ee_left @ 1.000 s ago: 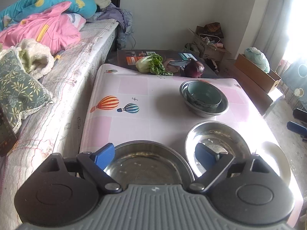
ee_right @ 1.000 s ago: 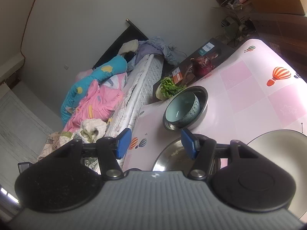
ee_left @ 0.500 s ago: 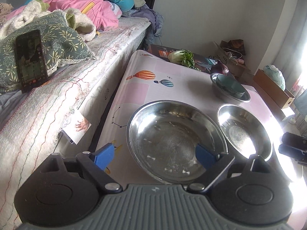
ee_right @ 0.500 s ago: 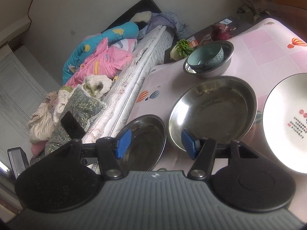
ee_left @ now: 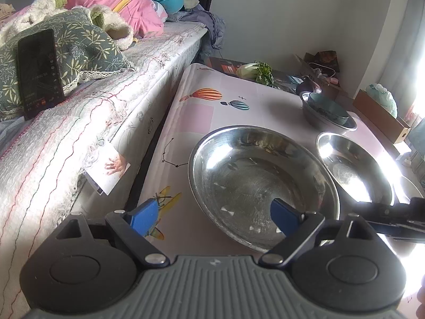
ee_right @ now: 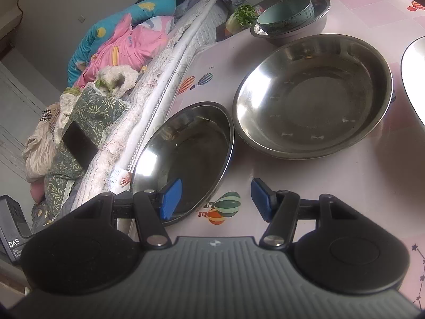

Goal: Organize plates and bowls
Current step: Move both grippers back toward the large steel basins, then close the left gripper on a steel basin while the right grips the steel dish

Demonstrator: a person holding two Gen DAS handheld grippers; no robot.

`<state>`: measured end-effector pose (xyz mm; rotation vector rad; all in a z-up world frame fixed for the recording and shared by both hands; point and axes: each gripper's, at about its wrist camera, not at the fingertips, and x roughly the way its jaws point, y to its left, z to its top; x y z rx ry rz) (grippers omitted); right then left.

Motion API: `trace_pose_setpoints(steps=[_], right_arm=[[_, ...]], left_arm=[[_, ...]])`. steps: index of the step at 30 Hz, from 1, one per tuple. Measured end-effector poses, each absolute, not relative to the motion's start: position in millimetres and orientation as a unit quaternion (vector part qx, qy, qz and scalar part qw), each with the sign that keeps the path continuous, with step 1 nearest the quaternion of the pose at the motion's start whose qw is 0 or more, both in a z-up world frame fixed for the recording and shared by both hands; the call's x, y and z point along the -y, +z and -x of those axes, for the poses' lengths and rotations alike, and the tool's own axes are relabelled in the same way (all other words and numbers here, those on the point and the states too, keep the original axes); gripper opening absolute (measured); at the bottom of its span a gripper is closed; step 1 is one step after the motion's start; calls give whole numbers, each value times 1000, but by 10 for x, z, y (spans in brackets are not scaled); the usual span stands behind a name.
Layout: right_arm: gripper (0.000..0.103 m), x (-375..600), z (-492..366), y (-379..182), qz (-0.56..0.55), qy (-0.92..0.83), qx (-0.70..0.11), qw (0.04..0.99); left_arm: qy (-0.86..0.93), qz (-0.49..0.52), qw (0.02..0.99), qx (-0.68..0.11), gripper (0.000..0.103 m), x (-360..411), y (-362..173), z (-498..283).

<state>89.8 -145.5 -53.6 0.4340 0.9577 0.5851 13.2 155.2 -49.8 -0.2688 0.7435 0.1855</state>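
Note:
A large steel basin [ee_left: 263,180] sits on the pink table right in front of my open left gripper [ee_left: 215,216]; its right pad hangs over the basin's near rim. A second steel basin [ee_left: 353,167] lies to its right, and a teal bowl nested in a steel bowl [ee_left: 326,111] stands farther back. In the right wrist view the near basin [ee_right: 183,156] is at the left and the second basin [ee_right: 313,95] behind it. My open right gripper [ee_right: 215,199] straddles the near basin's rim. A white plate [ee_right: 414,74] shows at the right edge. The nested teal bowl [ee_right: 287,13] is at the back.
A bed with bedding and a phone [ee_left: 39,69] runs along the table's left side. A cabbage [ee_left: 255,70] and a purple onion [ee_left: 308,85] lie beyond the table's far end. Cardboard boxes [ee_left: 379,117] stand at the right.
Both grippers have dropped lower and closer to the near steel basin. The right gripper has swung left so its left pad now sits over that basin's rim. Both stayed open.

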Motion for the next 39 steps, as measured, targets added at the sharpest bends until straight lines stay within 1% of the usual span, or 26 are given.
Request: trace_pose_setpoints(steps=[3,6,9,11,13,15,16,18,20,21,22,23,26,28,39], right_arm=[[58,1387,-938,-575,-201,266,-453,827],[58,1371,-976,-613,-201,258,-456,828],[58,1358,-1023,-654,-201,249,-458,830],[58,1340,-1057,-681,-203,244,-458,830],[58,1332,-1082,-705,-205,242,-458,830],[55,1321,-1103,-735,-208,242,-460,829],[53,1315,-1114,-747,-210,242,-461,827],[48,1297,-1134,-774,-214,245,-464,824],[36,1277,-1149,-791,-217,248,-466,821],[33,1267,-1159,-797,-221,249,-467,819],[28,1258,-1168,-799,-224,252,-467,818],[22,1249,-1171,-800,-224,254,-466,817],[16,1225,-1168,-795,-227,264,-468,812],[14,1217,-1159,-796,-229,269,-471,808],[14,1241,-968,-713,-212,301,-479,797]], left_arm=[[84,126,921,-359,92,-1588,-517,-235],[75,132,920,-360,89,-1618,-546,-311],[67,142,916,-369,83,-1649,-600,-383],[64,145,912,-377,74,-1661,-635,-422],[60,153,908,-385,69,-1679,-672,-450],[54,163,905,-390,67,-1700,-697,-462],[51,165,904,-391,67,-1703,-706,-466],[51,166,903,-393,62,-1703,-720,-476],[51,167,901,-397,54,-1704,-729,-492],[50,169,900,-398,52,-1707,-734,-496],[49,171,900,-399,46,-1709,-737,-500],[51,171,899,-401,44,-1706,-738,-503],[52,171,898,-402,42,-1706,-733,-501],[50,174,897,-403,42,-1712,-726,-494],[32,179,891,-416,40,-1584,-678,-282]])
